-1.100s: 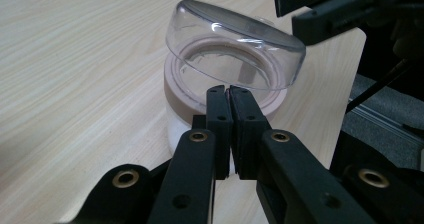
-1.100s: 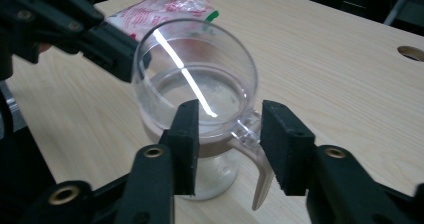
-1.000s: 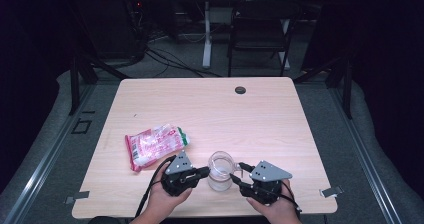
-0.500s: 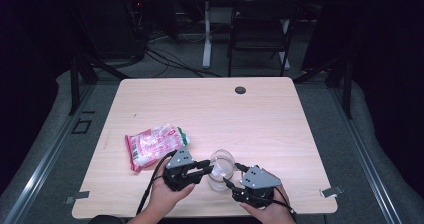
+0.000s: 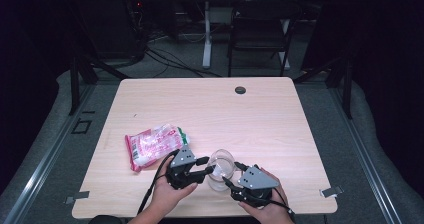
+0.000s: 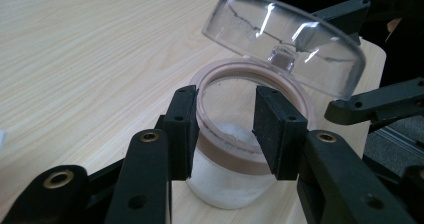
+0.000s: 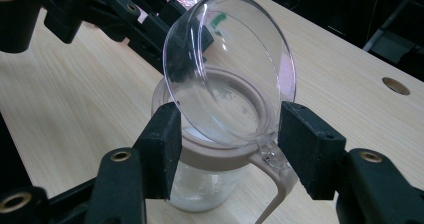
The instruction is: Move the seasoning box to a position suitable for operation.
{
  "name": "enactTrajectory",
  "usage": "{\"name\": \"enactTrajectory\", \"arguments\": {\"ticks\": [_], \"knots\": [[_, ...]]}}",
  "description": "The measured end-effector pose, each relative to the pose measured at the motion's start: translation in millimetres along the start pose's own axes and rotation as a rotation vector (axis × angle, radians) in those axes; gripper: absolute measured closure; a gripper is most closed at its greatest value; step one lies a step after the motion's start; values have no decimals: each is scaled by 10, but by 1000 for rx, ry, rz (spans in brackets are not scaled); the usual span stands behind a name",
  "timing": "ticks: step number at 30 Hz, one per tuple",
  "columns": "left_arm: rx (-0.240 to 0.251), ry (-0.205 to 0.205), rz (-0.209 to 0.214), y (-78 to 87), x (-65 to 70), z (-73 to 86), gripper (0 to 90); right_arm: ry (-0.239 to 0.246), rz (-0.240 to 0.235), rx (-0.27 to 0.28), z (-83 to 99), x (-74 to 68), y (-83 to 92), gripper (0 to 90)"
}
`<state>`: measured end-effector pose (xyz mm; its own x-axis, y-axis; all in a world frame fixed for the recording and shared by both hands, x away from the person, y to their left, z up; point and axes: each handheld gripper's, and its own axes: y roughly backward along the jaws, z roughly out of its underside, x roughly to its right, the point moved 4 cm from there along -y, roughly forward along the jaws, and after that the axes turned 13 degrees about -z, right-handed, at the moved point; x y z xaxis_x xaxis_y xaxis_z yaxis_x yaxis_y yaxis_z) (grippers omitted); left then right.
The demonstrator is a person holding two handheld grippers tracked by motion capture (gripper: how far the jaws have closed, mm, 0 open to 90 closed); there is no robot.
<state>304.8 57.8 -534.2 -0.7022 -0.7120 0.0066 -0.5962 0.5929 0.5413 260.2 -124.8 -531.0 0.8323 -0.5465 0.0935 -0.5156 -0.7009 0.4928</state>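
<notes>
A clear jar [image 5: 219, 183] with a beige rim stands near the table's front edge. Its clear domed lid [image 5: 223, 162] is tilted up on its hinge. My left gripper [image 5: 207, 165] is at the jar's left. In the left gripper view its jaws [image 6: 226, 91] have just been opening and stand apart in front of the jar [image 6: 225, 181], below the raised lid [image 6: 285, 44], pressing on nothing. My right gripper [image 5: 231, 173] is at the jar's right. Its jaws [image 7: 231, 109] have opened wide and flank the jar [image 7: 210, 186] and lid [image 7: 230, 69] without visibly pressing.
A pink and red snack bag [image 5: 155, 146] lies left of the left gripper on the wooden table [image 5: 210, 109]. A round cable hole [image 5: 240, 90] sits near the far edge. A chair and cables are on the floor beyond.
The jar's lid has swung from closed to tilted up. My left gripper's jaws have opened. The right gripper has drawn back toward the near edge and its jaws have widened.
</notes>
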Motion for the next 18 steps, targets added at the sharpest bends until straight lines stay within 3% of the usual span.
{"name": "enactTrajectory", "arguments": {"ticks": [3, 18], "knots": [[-4, -22, -20, -16, 7, 12, 608, -3, -3, -2, 3, 3, -2, 429], [-7, -10, -14, -37, 8, 44, 635, -18, -8, 6, 12, 23, 9, 443]]}}
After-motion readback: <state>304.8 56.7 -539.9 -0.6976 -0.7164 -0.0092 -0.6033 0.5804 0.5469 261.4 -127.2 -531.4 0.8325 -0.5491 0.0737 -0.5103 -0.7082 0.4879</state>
